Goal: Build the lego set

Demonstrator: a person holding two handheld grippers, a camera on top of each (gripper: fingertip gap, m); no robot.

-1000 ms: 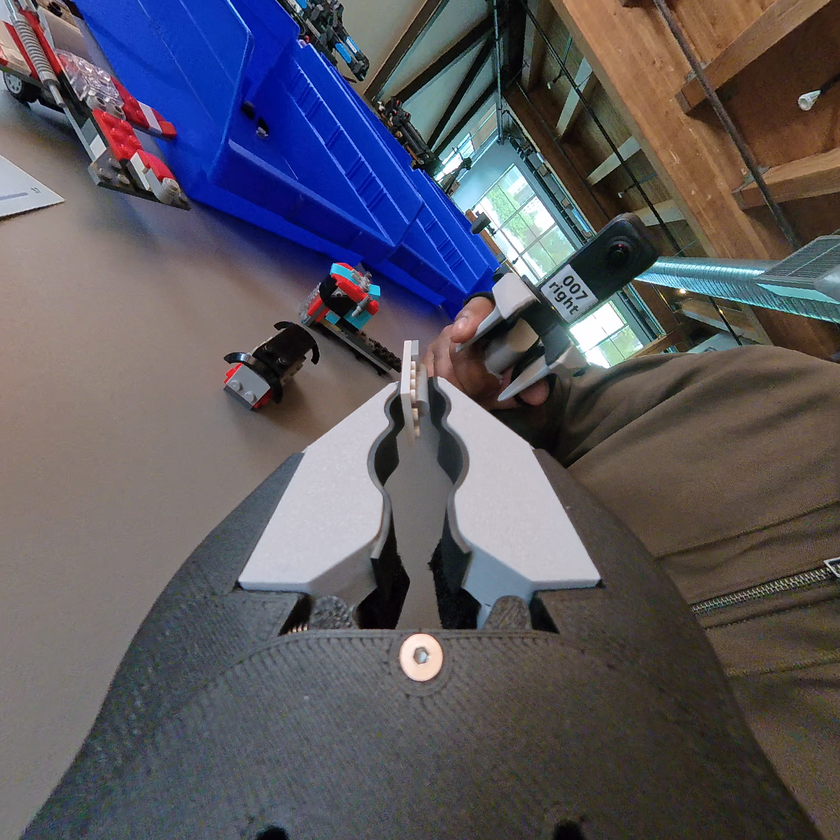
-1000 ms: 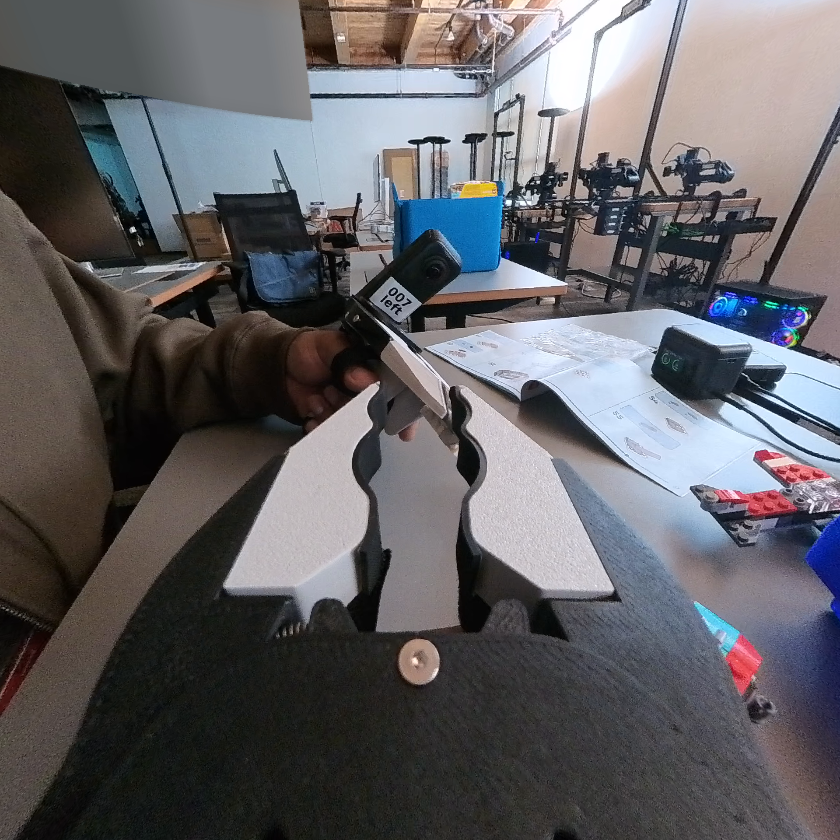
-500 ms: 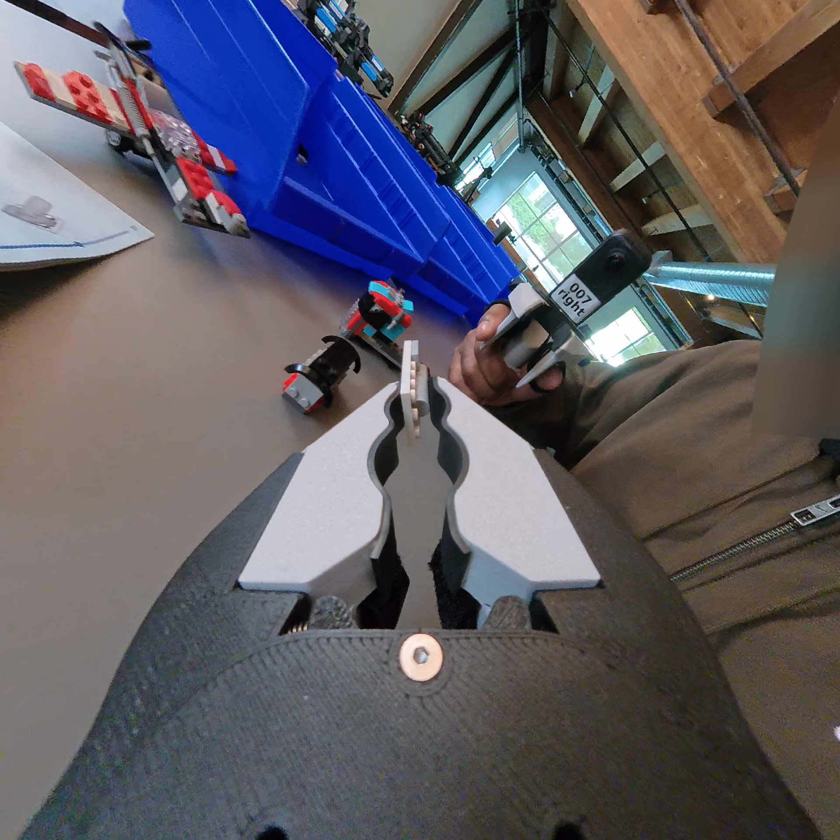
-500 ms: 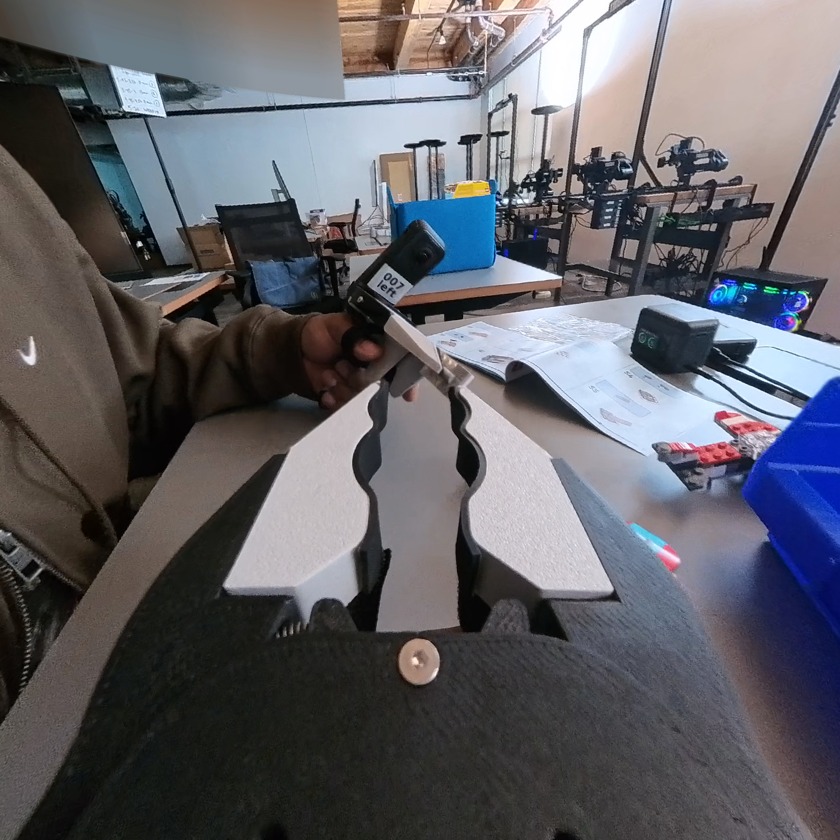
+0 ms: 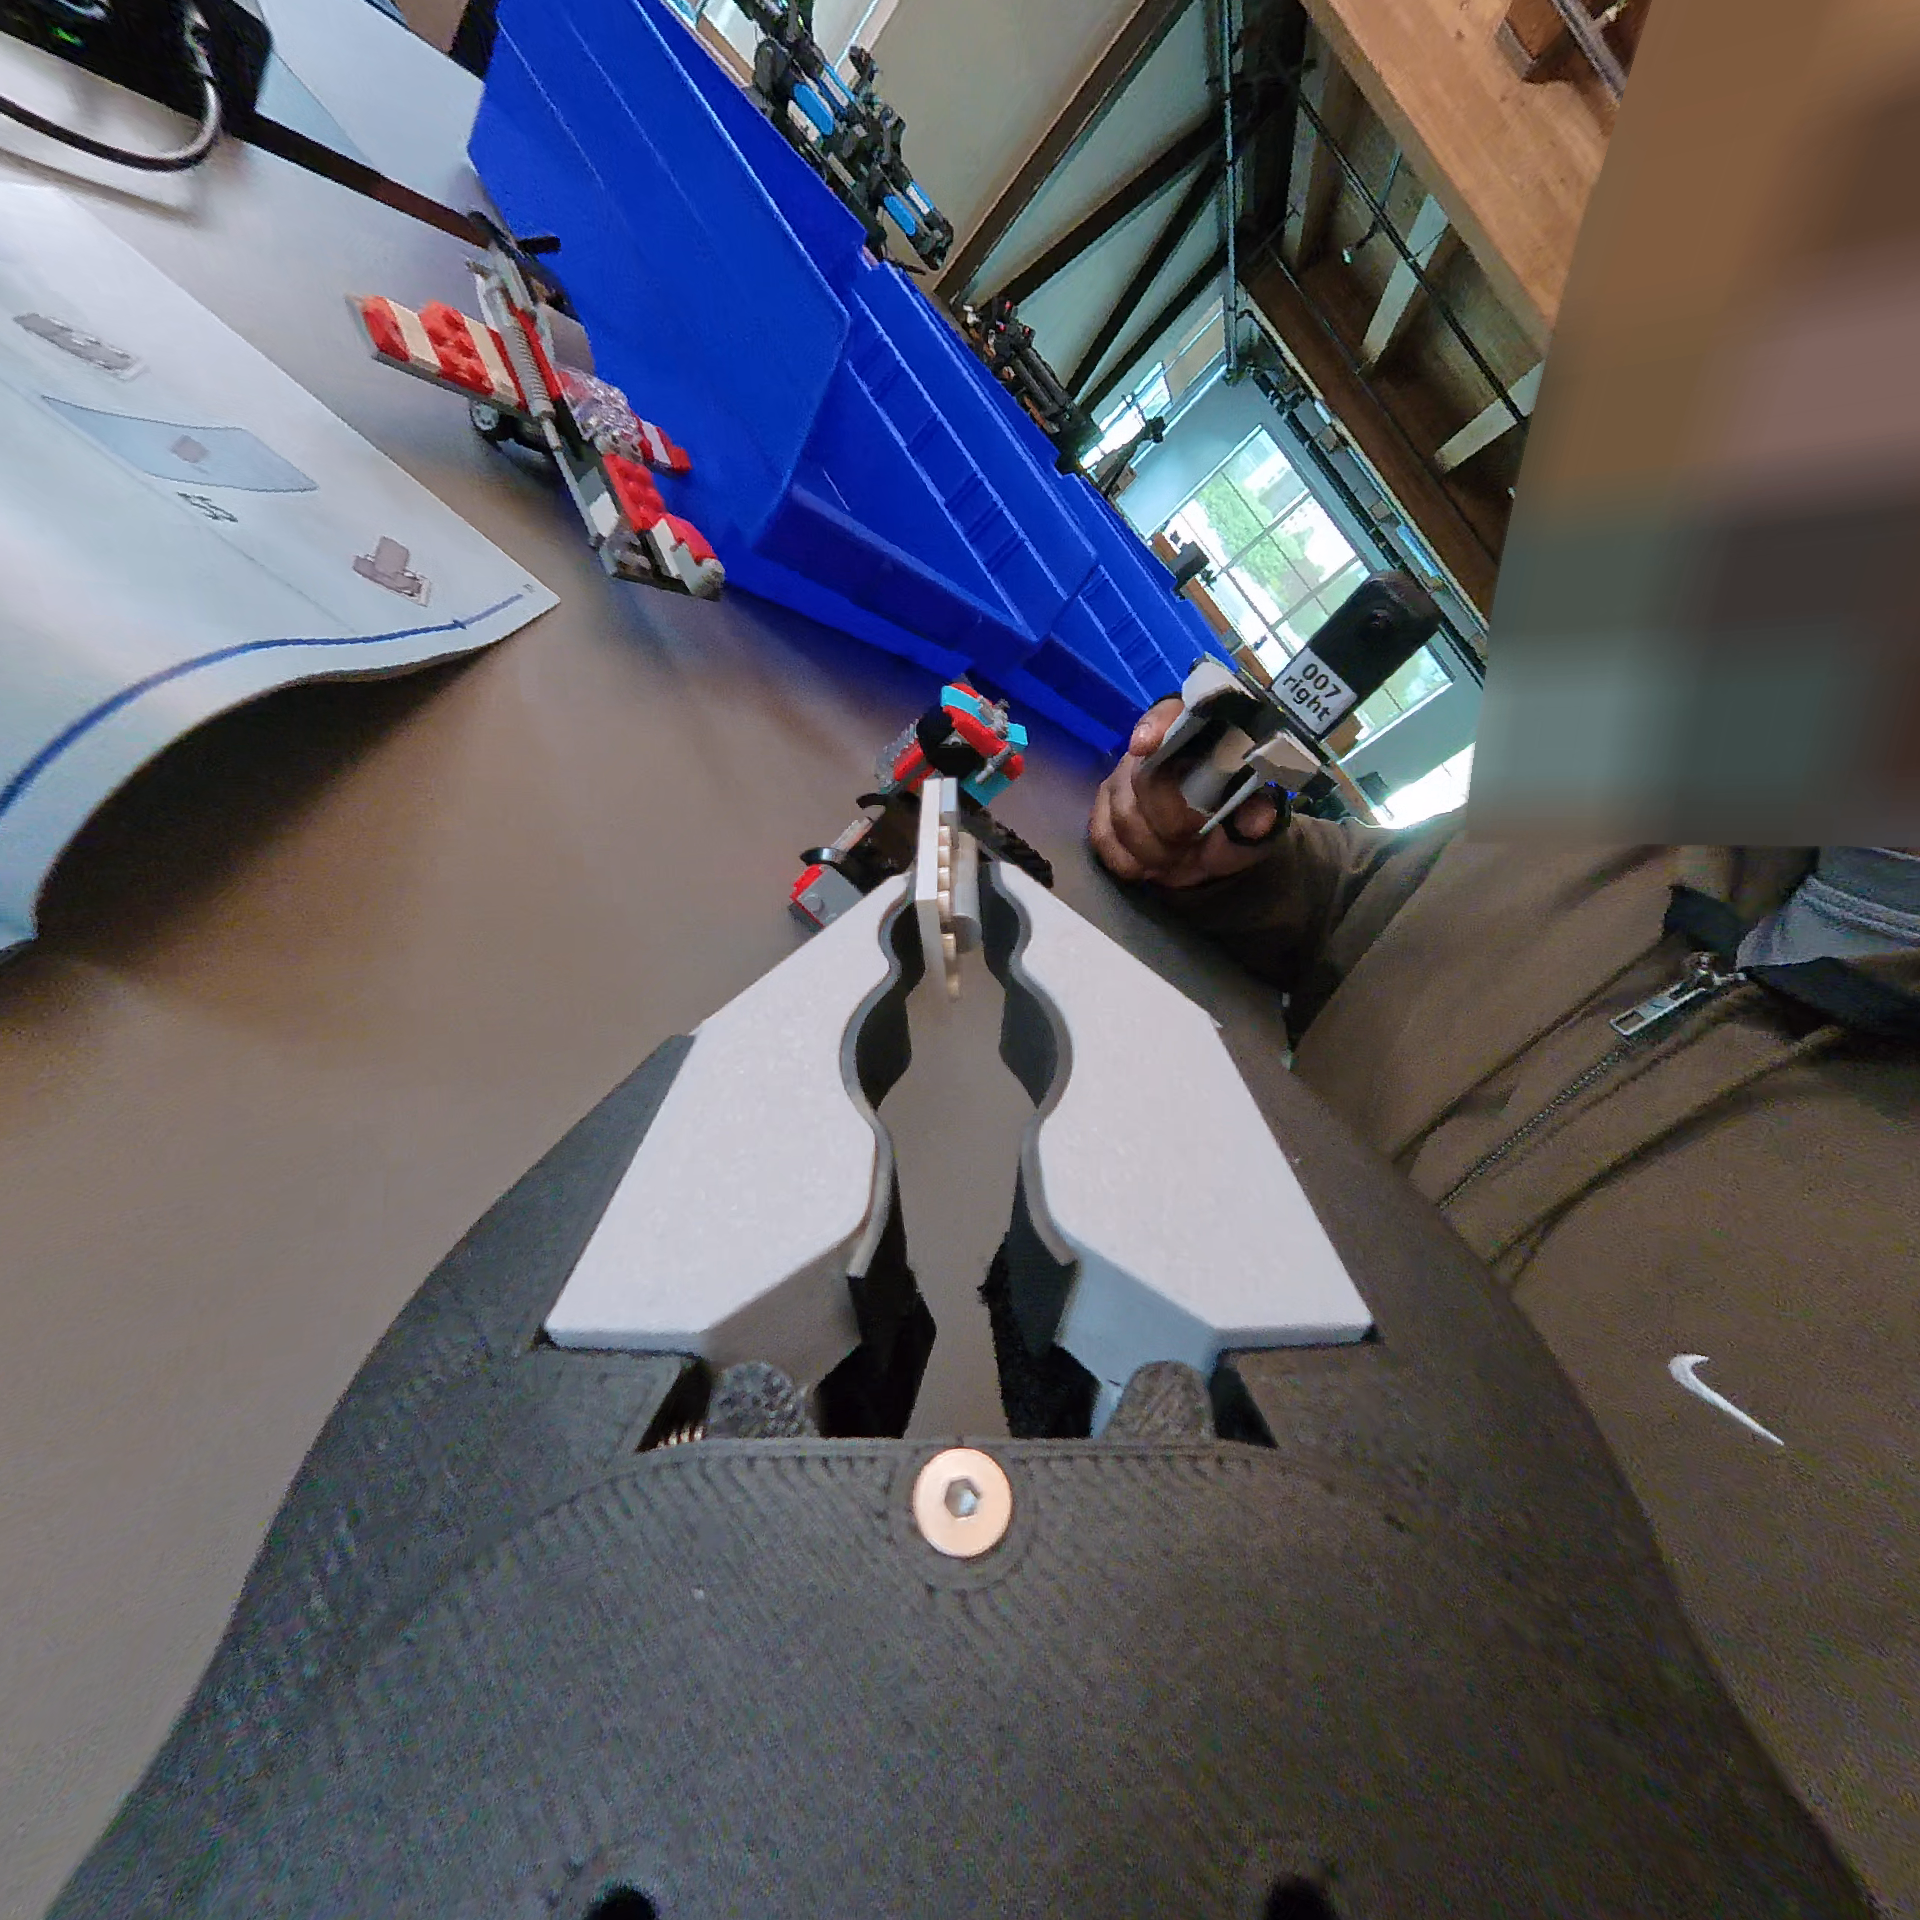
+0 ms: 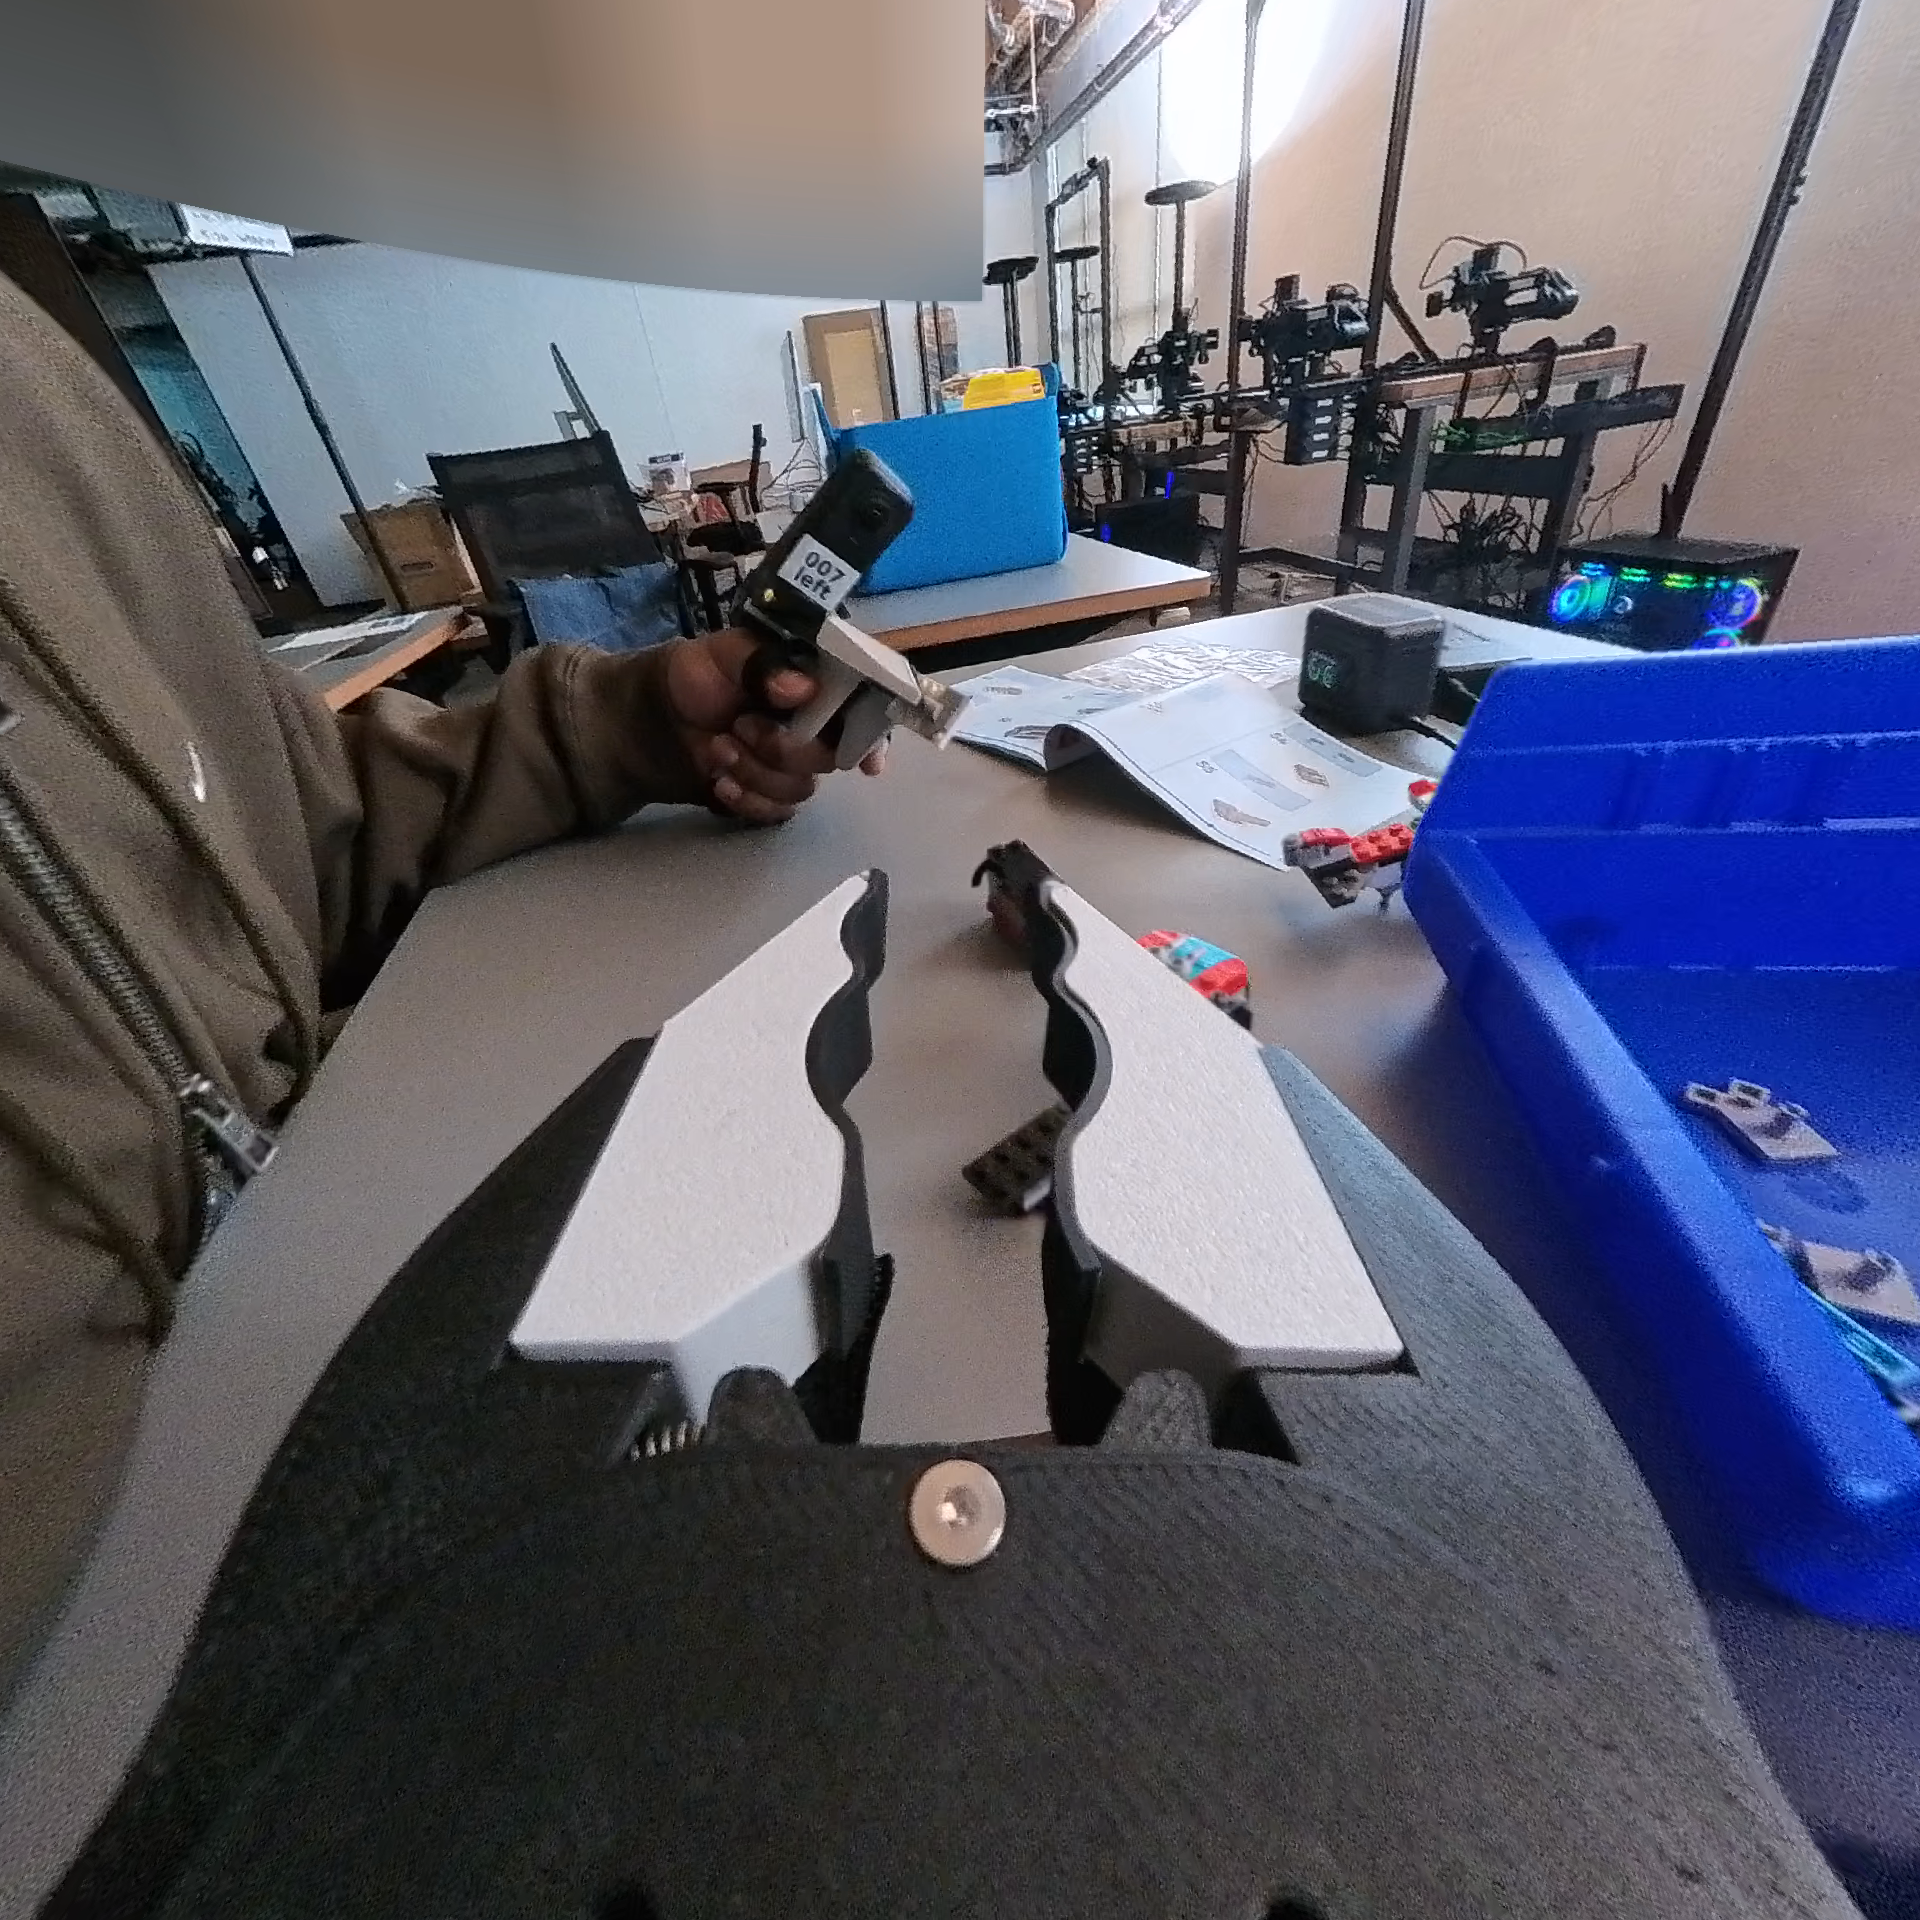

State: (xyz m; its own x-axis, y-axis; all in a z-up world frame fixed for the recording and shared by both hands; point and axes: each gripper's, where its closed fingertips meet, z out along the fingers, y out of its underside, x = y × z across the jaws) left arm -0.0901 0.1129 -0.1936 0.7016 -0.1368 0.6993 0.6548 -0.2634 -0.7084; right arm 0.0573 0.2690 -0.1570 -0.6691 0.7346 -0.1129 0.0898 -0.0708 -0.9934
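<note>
The grey table top (image 6: pixel 582 997) carries everything here. Along its far edge runs the row of big blue plastic bins (image 5: pixel 727 312); in the right wrist view the nearest bin (image 6: pixel 1621 1039) stands just right of the right gripper, with small grey brick pieces (image 6: pixel 1756 1122) lying inside.

An open white instruction booklet (image 6: pixel 1195 748) lies beyond the blue bins' near end, and a black box with cables (image 6: pixel 1366 665) sits behind it. Between booklet and bin rests a red, white and grey brick winged model (image 5: pixel 551 416).

Nearer, a small red and turquoise brick assembly (image 5: pixel 961 738) and a black and red brick piece (image 5: pixel 852 873) lie side by side on the table, just short of the bins. A flat black studded plate (image 6: pixel 1013 1158) lies on the table, partly behind the right gripper's fingers.

The left gripper (image 5: pixel 945 914) is nearly closed, both pads pressing a thin pale grey studded brick plate (image 5: pixel 940 883) held edge-up. The right gripper (image 6: pixel 961 894) stands open above the table, gripping nothing.
</note>
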